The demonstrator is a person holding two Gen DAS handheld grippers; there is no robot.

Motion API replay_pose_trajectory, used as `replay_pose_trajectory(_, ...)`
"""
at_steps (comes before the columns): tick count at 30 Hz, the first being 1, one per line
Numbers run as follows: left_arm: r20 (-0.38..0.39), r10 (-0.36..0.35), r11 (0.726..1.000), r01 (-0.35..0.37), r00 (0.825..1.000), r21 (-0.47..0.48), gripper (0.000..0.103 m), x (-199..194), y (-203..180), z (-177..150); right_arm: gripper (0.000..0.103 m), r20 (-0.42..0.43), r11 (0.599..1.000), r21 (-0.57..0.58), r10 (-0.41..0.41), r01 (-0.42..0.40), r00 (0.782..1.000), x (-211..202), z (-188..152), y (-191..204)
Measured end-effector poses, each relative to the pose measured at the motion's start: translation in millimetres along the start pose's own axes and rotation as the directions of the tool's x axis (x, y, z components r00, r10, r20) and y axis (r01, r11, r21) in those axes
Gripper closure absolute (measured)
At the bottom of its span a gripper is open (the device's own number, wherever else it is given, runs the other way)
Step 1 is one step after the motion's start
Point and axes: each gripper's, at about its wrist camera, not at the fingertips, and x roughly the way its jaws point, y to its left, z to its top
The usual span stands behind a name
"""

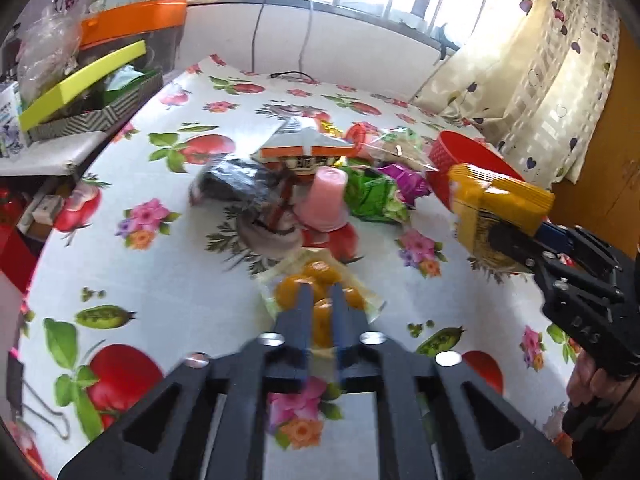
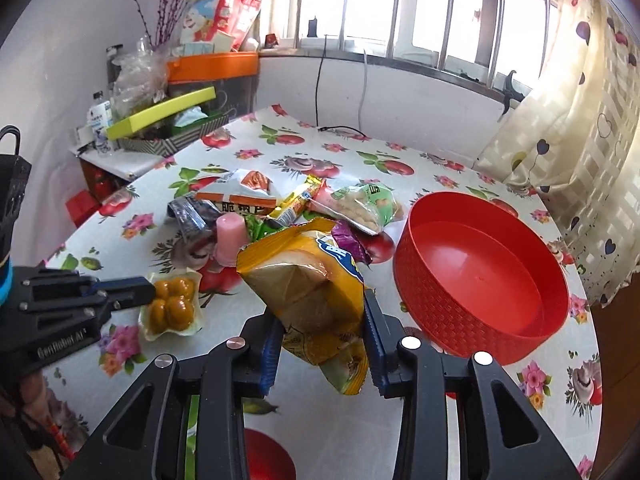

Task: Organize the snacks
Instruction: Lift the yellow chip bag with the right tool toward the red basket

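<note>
the right gripper (image 2: 324, 344) has its fingers clamped on a yellow bread packet (image 2: 308, 288), held just left of the red basket (image 2: 480, 280). the left gripper (image 1: 322, 312) fingers pinch a clear pack of orange balls (image 2: 172, 304), further left over the worktop (image 2: 400, 144).

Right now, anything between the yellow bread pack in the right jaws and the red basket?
Nothing visible. The right gripper holds the yellow bread pack off the table, and the red basket sits just to its right, empty and open-topped. The snack pile lies behind, off that path.
</note>
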Motion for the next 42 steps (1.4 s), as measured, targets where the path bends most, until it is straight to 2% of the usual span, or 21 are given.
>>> replay_pose_trajectory(1, -0.004, 0.000, 1.000, 0.000, 1.000, -0.017, 0.054, 0.1, 2.5, 0.1, 0.069, 0.003, 1.000, 0.002, 0.004, -0.004, 1.000, -2.2, -1.0, -1.2)
replay_pose_trajectory(2, -0.011, -0.011, 0.999, 0.010, 1.000, -0.041, 0.043, 2.2, 4.9, 0.3, 0.069, 0.006, 1.000, 0.006, 0.012, -0.012, 1.000, -4.4, -2.3, -2.1)
replay_pose_trajectory(11, -0.119, 0.015, 0.995, -0.027, 0.993, -0.098, 0.038, 33.4, -6.6, 2.7, 0.069, 0.026, 0.998, 0.012, 0.054, -0.054, 0.998, -14.3, -4.2, -5.2)
replay_pose_trajectory(15, -0.128, 0.009, 0.998, -0.017, 0.992, -0.062, 0.037, 46.0, -20.0, 10.7, 0.069, 0.034, 0.998, 0.017, 0.059, -0.059, 0.998, -18.4, -3.9, -9.2)
replay_pose_trajectory(21, -0.136, 0.026, 0.997, -0.016, 0.990, 0.075, 0.037, 56.0, -45.8, 11.2, 0.069, 0.040, 0.998, 0.036, 0.052, -0.054, 0.998, -24.5, -6.9, -16.6)
replay_pose_trajectory(27, -0.102, 0.089, 0.972, -0.064, 0.991, 0.227, 0.037, 52.3, -56.2, -3.1, 0.069, 0.038, 0.997, 0.048, 0.056, -0.057, 0.998, -28.1, -13.0, -18.6)
replay_pose_trajectory(33, -0.089, 0.088, 0.972, -0.066, 0.992, 0.226, 0.042, 50.0, -52.2, -0.1, 0.069, 0.044, 0.997, 0.063, 0.051, -0.054, 0.998, -36.5, -18.3, -21.9)
replay_pose_trajectory(35, -0.067, 0.091, 0.971, -0.074, 0.994, 0.228, 0.055, 44.0, -53.6, 1.4, 0.069, 0.048, 0.996, 0.073, 0.046, -0.050, 0.998, -39.7, -19.8, -24.1)
replay_pose_trajectory(40, -0.059, 0.108, 0.968, -0.091, 0.992, 0.234, 0.057, 43.4, -52.1, 1.0, 0.069, 0.051, 0.995, 0.084, 0.043, -0.047, 0.998, -42.8, -20.8, -26.5)
replay_pose_trajectory(42, -0.040, 0.094, 0.971, -0.083, 0.995, 0.226, 0.062, 39.5, -51.0, 0.5, 0.069, 0.053, 0.995, 0.085, 0.040, -0.044, 0.998, -44.4, -21.1, -28.2)
